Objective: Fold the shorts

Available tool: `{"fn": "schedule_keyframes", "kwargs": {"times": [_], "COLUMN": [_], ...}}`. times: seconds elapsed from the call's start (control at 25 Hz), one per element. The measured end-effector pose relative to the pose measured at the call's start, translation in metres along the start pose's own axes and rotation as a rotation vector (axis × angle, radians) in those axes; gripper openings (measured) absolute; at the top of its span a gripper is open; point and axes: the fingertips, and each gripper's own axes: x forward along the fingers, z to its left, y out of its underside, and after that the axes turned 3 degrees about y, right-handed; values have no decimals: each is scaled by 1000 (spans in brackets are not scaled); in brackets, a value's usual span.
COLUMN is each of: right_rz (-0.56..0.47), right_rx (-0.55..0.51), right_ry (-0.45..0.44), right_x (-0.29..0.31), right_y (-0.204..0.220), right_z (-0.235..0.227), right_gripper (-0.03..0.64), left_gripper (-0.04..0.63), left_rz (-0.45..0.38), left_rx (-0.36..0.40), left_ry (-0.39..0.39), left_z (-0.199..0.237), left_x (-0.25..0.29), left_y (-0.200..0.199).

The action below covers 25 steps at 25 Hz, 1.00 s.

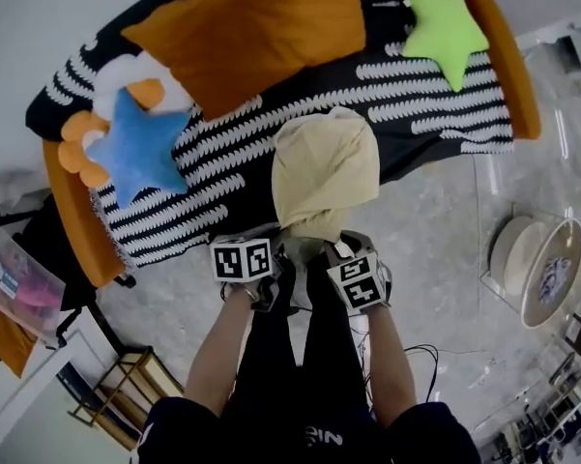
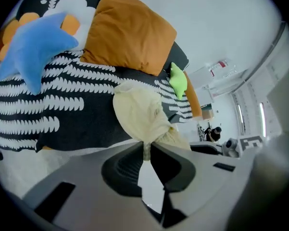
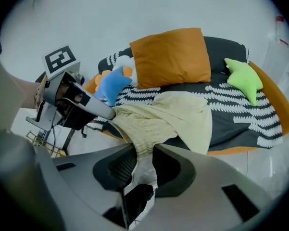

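While both grippers hold it, the pale yellow fabric shorts (image 1: 326,167) hang as a bunched bundle between the person's hands and the round bed with the black-and-white patterned cover (image 1: 445,114). The near end is raised off the edge and the far end lies on the cover, between the big orange rectangular pillow (image 1: 256,27) and the floor. The left gripper (image 1: 282,249) has its jaws nearly together, pinching only a thin twist of the cloth. The right gripper (image 1: 329,249) has its jaws narrow too, clamped on a thicker ribbed wad that looks like the waistband. The two grippers sit just beside each other.

The main risk, as I judge it, is the left pinch: so little cloth is caught that a tug or swing could pull it free and drop that corner. With the hands this close together, the waistband is gathered rather than spread, so laying it down now would likely give a crooked, lumpy fold. The trailing end could also drag and snag on the cover, or slide off towards the floor.

No brand or label shows on the shorts. White letters on the person's dark clothing are cut off and unreadable, and a red-and-white wall sign is too small to read.
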Motion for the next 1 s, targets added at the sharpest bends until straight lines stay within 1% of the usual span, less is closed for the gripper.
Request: {"fn": "schedule_keyframes", "kwargs": {"times": [0.04,0.12,0.2,0.24,0.28,0.32,0.4,0.48,0.56,0.64,0.72,0.76,0.8,0.88,0.96,1.0], "right_rz": [14,39,51,51,45,34,3,-52,-115,-134,-140,-133,-109,-41,2,15], "right_rx": [9,21,15,6,-6,-16,-32,-36,-17,3,23,33,37,31,40,45], "right_ry": [-18,-57,-94,-106,-112,-111,-95,-61,-28,-11,-12,-32,-61,-108,-124,-125], "right_x": [-16,-55,-96,-116,-135,-154,-189,-217,-237,-253,-266,-268,-266,-258,-254,-254], "right_y": [-1,-6,-18,-27,-38,-50,-74,-100,-129,-151,-167,-169,-164,-138,-118,-114], "right_z": [4,13,18,17,15,11,5,-6,-23,-39,-49,-48,-44,-33,-29,-30], "right_gripper": [111,111,112,112,112,112,112,112,112,112,112,110,109,109,109,109], "left_gripper": [49,49,49,49,49,49,49,49,49,49,48,48,48,48,48,48], "left_rz": [10,26,24,18,11,3,-13,-51,-106,-135,-130,-117,-98,-51,-20,-12], "left_rx": [-11,-68,-128,-131,-105,-52,80,172,216,229,232,227,213,154,90,75], "left_ry": [17,64,128,157,175,184,181,189,208,226,238,236,231,234,248,253], "left_z": [-12,-41,-74,-92,-110,-128,-162,-190,-216,-239,-254,-255,-252,-242,-236,-236], "left_x": [-11,-39,-67,-80,-91,-101,-119,-133,-143,-148,-153,-154,-154,-147,-141,-140], "left_y": [4,14,9,1,-9,-20,-40,-64,-97,-125,-140,-140,-135,-108,-86,-81]}}
